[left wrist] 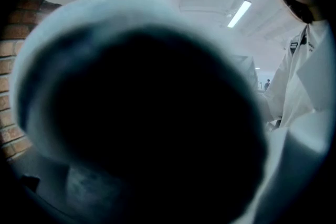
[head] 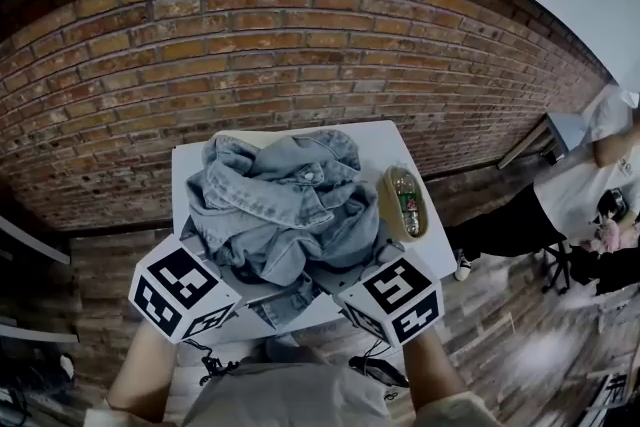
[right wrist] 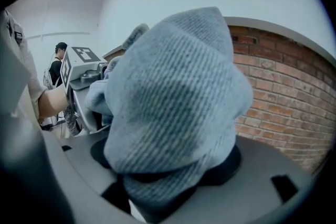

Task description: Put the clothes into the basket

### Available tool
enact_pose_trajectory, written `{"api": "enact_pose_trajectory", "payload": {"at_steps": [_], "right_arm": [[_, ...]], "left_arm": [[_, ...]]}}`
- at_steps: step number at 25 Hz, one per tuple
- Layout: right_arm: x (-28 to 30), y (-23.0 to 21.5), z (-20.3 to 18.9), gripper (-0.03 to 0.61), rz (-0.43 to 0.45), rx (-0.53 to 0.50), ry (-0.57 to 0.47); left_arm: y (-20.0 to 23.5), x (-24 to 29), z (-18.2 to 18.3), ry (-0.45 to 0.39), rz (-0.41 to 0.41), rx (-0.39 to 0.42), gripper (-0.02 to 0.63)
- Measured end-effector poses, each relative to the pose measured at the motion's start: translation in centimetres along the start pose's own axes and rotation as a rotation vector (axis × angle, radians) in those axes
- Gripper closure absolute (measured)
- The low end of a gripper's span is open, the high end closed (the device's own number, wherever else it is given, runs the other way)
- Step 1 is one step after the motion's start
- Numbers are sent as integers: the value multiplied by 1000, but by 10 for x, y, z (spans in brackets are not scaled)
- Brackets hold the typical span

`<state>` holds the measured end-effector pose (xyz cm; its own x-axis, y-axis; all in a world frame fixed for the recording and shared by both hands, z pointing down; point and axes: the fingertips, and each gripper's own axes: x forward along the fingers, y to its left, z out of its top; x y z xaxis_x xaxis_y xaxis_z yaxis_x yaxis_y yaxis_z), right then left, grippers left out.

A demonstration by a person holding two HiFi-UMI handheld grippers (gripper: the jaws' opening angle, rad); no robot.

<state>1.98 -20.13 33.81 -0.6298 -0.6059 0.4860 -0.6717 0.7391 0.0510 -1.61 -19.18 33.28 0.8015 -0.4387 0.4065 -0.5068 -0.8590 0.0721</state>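
A light-blue denim jacket (head: pixel 285 205) lies crumpled over most of a small white table (head: pixel 188 171). Behind its far left part a tan rim (head: pixel 236 139) shows; I cannot tell what it belongs to. Both grippers are at the jacket's near hem. My left gripper (head: pixel 222 267) has the cloth bunched at its front, and a dark, blurred lump of the jacket (left wrist: pixel 147 113) fills the left gripper view and hides the jaws. My right gripper (head: pixel 352 277) is shut on a thick fold of the jacket (right wrist: pixel 173 97), which bulges up between its jaws.
A tan oval tray (head: pixel 405 202) with a green bottle sits at the table's right edge. A red brick wall (head: pixel 300 45) runs behind the table. A person in white (head: pixel 585 180) stands off to the right on the wooden floor.
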Motion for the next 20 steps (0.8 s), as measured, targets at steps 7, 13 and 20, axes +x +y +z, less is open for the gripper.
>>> {"api": "enact_pose_trajectory", "payload": {"at_steps": [7,13,20], "right_arm": [[3,-38,49,232,-55,-77,-77],[15,-64,68,231,-73,-110,-100],[33,-90,76,230,-84,-140,-104]], "left_arm": [[33,6,51,-62,37,96,40],[58,16,71,-79,61,125,40],[84,33,78,-93,76,131,40]]}}
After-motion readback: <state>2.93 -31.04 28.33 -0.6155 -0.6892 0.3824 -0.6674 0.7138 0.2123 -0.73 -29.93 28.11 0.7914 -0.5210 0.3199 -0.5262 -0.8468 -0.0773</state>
